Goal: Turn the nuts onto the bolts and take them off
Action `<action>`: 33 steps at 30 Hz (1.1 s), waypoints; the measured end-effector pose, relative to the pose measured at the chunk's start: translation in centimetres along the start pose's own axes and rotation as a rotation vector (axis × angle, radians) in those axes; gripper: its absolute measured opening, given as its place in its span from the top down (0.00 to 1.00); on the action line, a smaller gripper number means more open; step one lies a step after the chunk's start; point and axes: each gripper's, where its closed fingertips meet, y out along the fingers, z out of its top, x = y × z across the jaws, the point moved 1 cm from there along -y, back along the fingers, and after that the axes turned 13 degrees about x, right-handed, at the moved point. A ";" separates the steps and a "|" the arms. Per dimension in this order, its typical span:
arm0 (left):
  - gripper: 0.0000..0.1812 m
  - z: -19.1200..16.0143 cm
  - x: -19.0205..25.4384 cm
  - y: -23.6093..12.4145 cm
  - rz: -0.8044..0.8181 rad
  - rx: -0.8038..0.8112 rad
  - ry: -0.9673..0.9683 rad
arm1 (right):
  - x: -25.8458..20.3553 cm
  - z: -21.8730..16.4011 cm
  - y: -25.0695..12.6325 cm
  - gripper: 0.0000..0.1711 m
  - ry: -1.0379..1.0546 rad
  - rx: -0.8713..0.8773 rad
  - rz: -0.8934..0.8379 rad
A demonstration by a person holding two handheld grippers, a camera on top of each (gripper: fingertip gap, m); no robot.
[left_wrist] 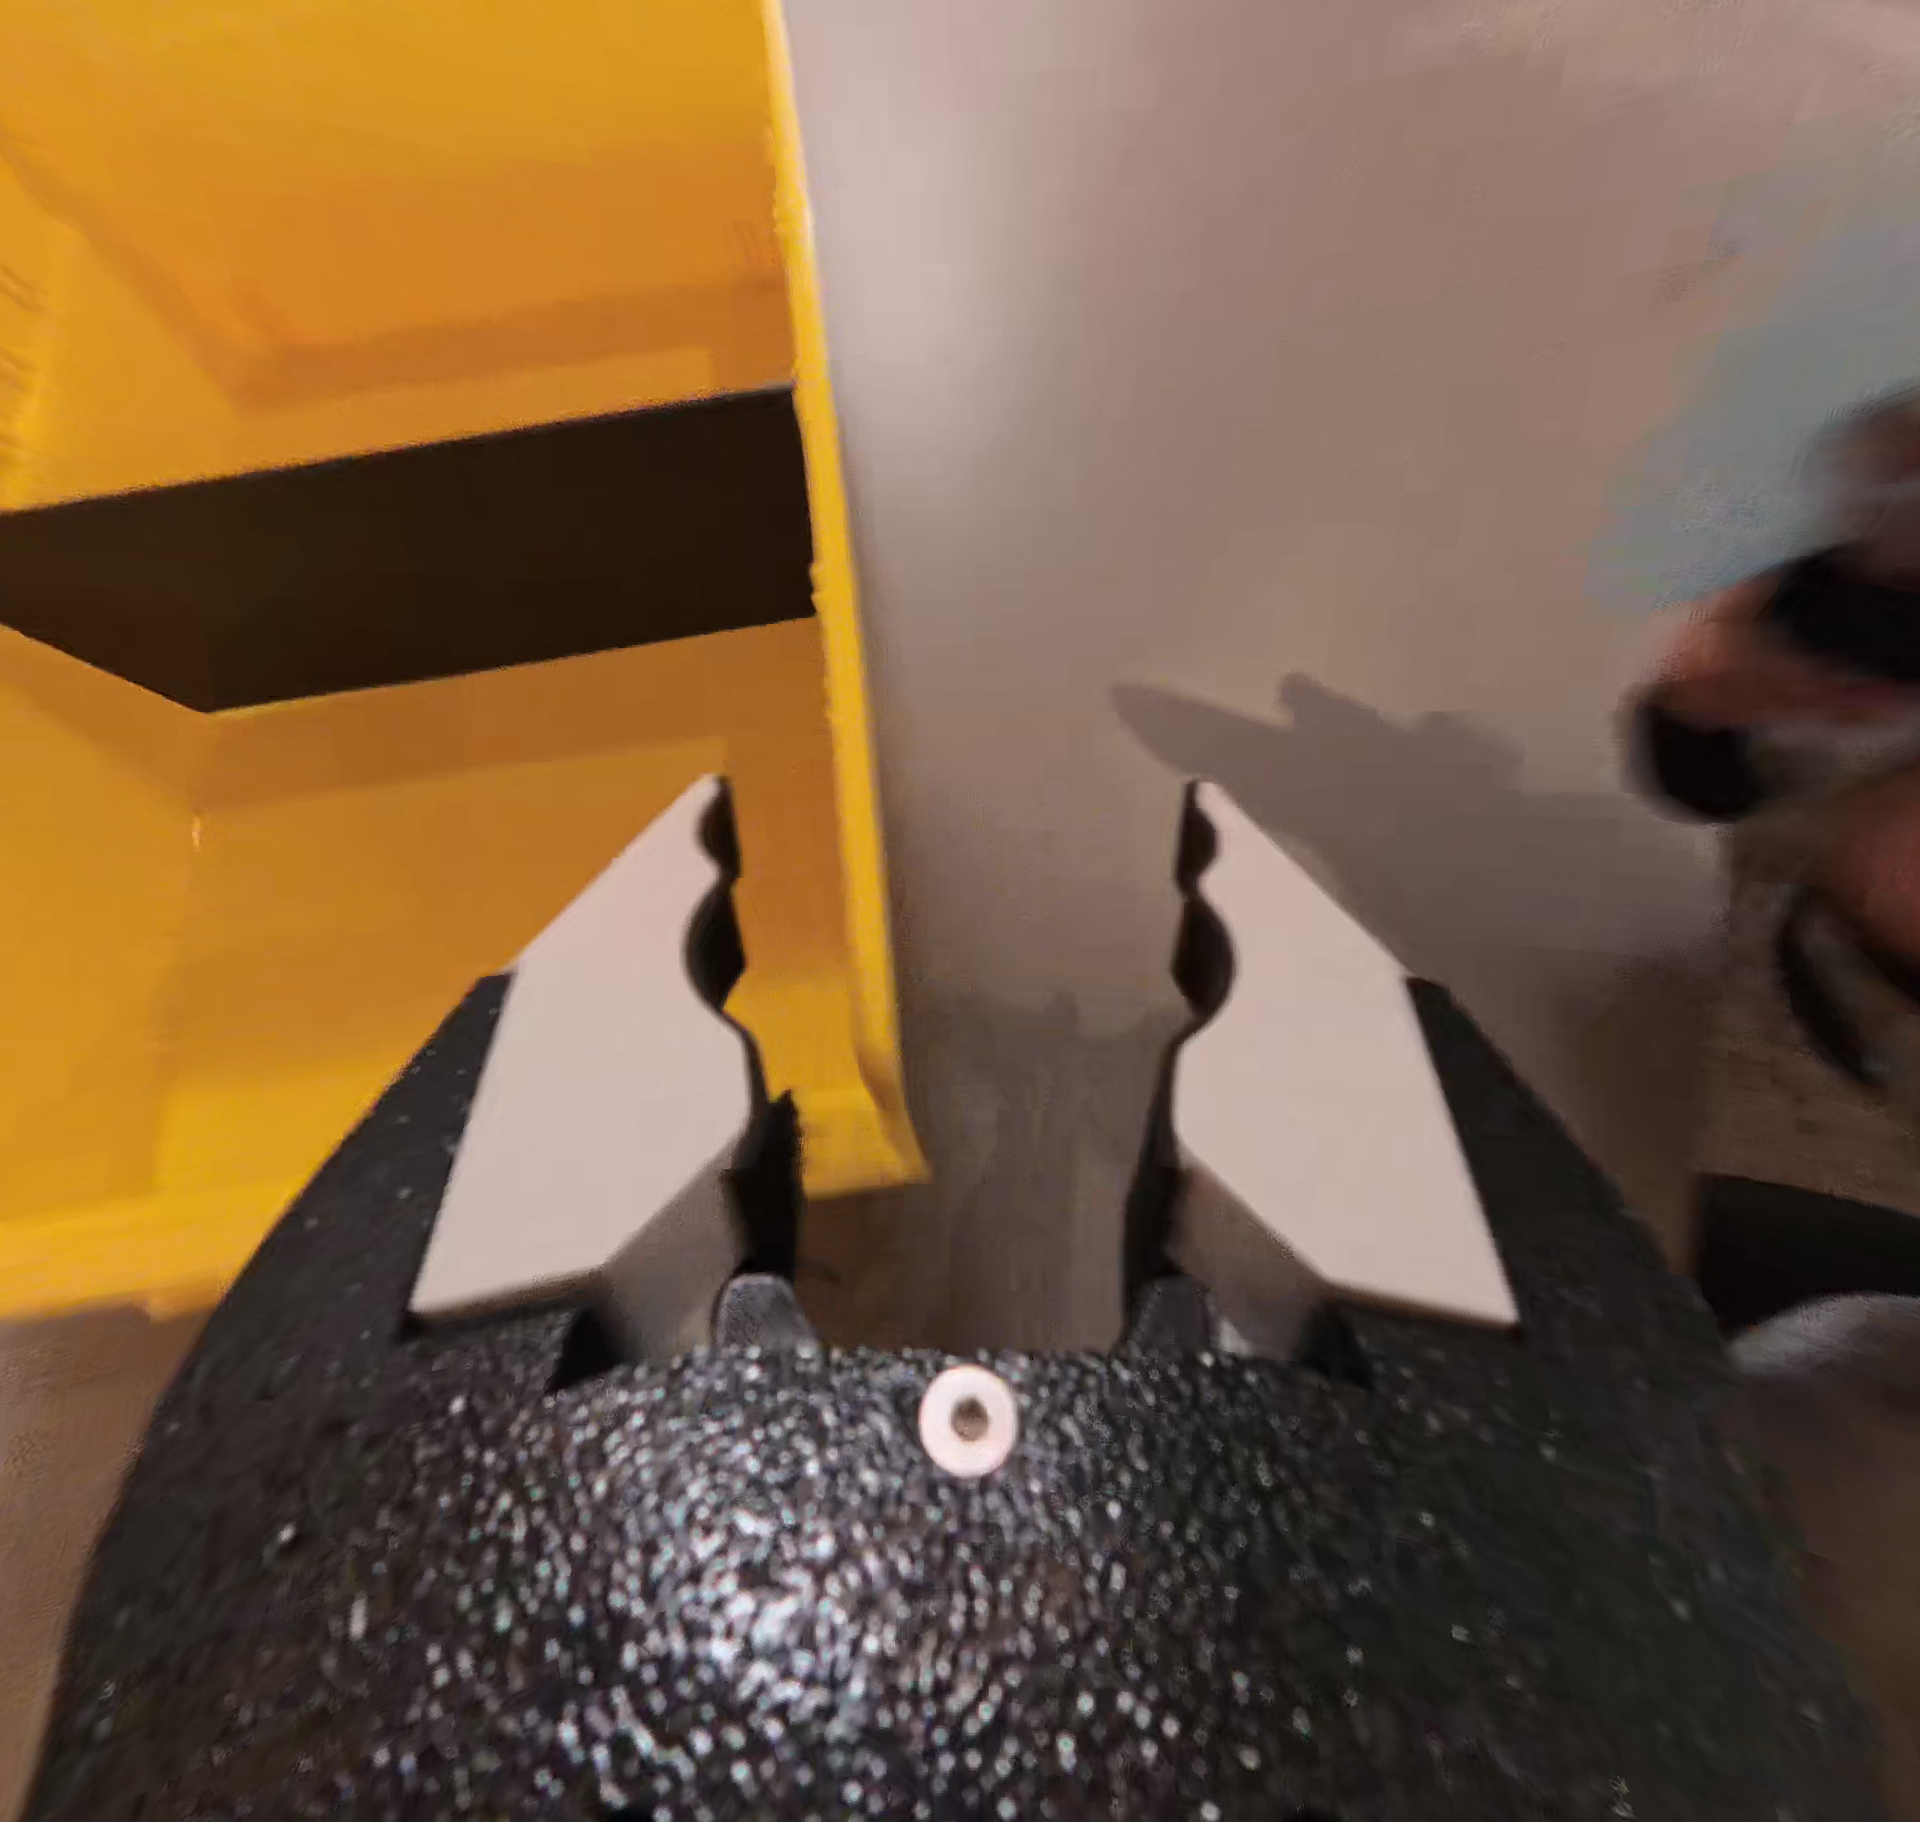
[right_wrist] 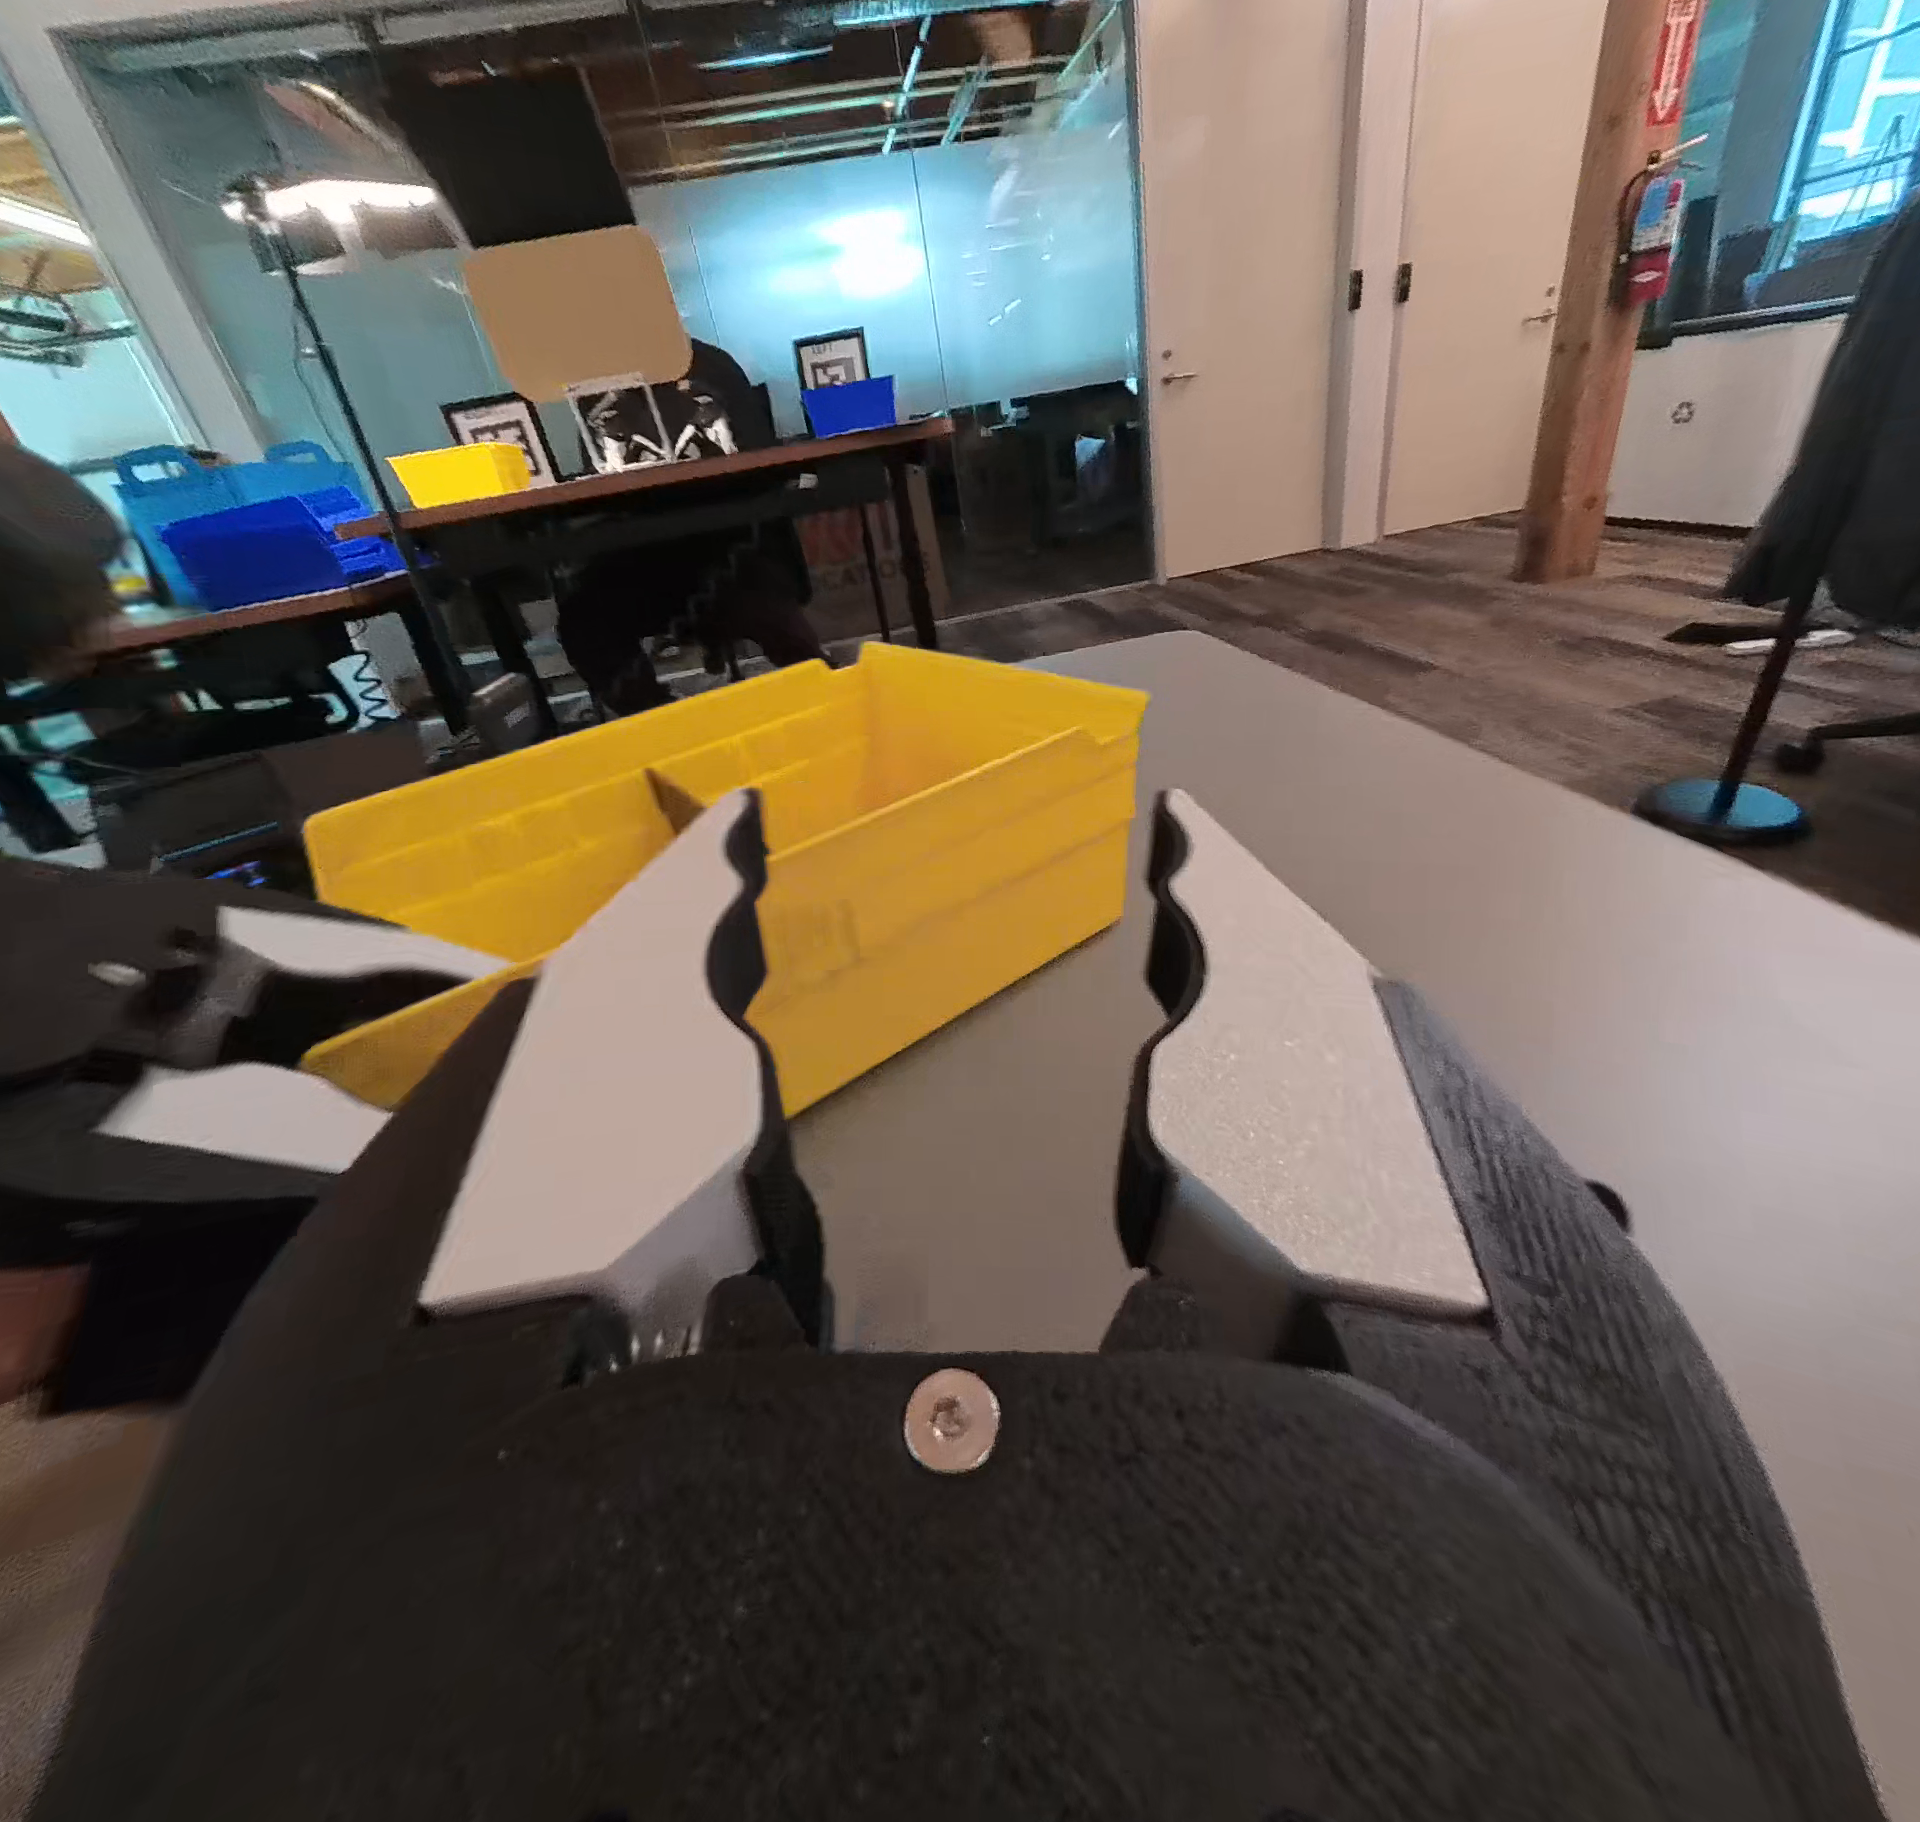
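Observation:
A yellow plastic bin with a dark divider stands on the grey table. No nuts or bolts show in either view. My left gripper is open and empty, over the bin's right wall near its front corner. It also shows at the left edge of the right wrist view, open, at the bin's near end. My right gripper is open and empty, held above the table just in front of the bin. In the left wrist view it is a blurred shape at the right.
Beyond the table a person sits at a far desk with another yellow bin and blue bins. A stand with a round base is on the floor at the right. The grey table runs to the right of the bin.

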 end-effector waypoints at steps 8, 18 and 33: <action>0.43 0.6 -7.1 -31.5 0.751 0.574 0.012 | -10.8 -5.1 0.8 0.19 -0.168 -0.117 0.170; 0.40 -17.2 -12.0 -41.9 1.017 0.384 -0.414 | -9.8 -9.2 2.9 0.25 -0.143 -0.337 0.097; 0.92 -20.0 -13.7 -41.2 1.001 0.285 -0.464 | 5.5 -6.9 3.4 0.97 -0.280 -0.388 0.014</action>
